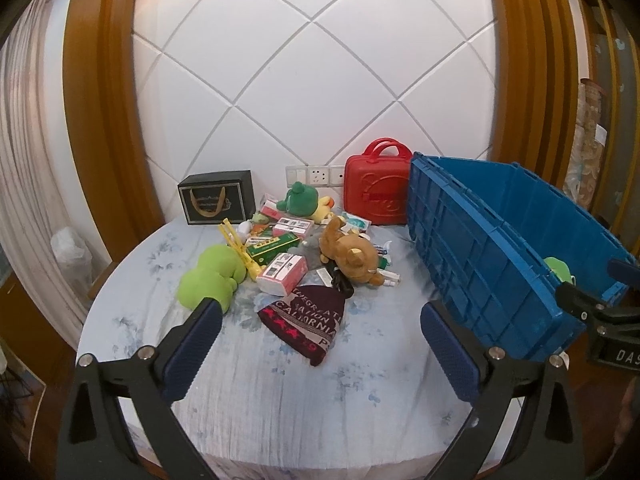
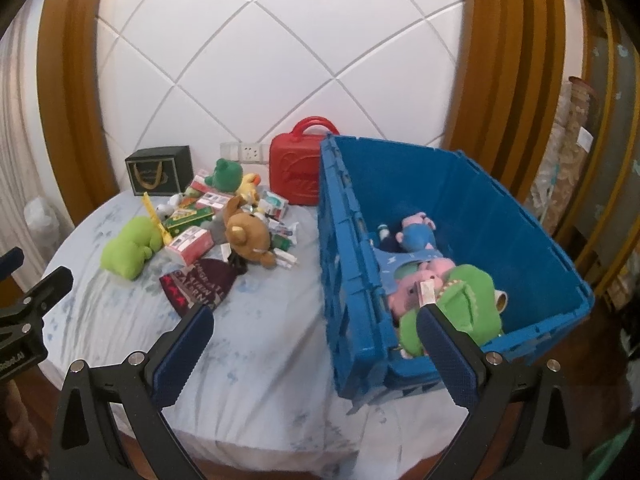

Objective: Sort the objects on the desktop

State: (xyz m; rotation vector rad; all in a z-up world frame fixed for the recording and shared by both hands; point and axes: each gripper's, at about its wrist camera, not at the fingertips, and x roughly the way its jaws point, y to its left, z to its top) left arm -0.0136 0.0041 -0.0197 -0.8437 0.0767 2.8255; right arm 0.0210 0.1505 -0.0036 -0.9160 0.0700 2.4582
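On the round table under its pale blue flowered cloth (image 1: 132,332), we see at far left a black gift box with a gold handle print (image 1: 217,202) against the wall. Next comes a lime green plush toy (image 1: 211,279), with a yellow plastic clip (image 1: 236,246) just beside it. The central heap holds a pink-and-white tissue pack (image 1: 282,274), a green carton (image 1: 269,249), a dark green plush frog (image 1: 301,199) and a brown plush bear (image 1: 352,256); the small tubes and packets under the bear are too tangled to make out. In front of the heap lies a maroon knitted beanie (image 1: 310,320) with lettering we read only in part.

Our left gripper (image 1: 322,322) hangs above the near cloth, its jaws spread wide and holding nothing.

Further right a red plastic case with handles (image 1: 376,192) stands at the wall, partly hidden by the blue plastic crate (image 2: 472,184). Inside the crate, pink plush pigs (image 2: 420,280) and a light green plush (image 2: 468,300) are piled so that their outlines merge.

Our right gripper (image 2: 314,320) hovers over the crate's near corner, jaws apart and empty; one pad covers part of the green plush.
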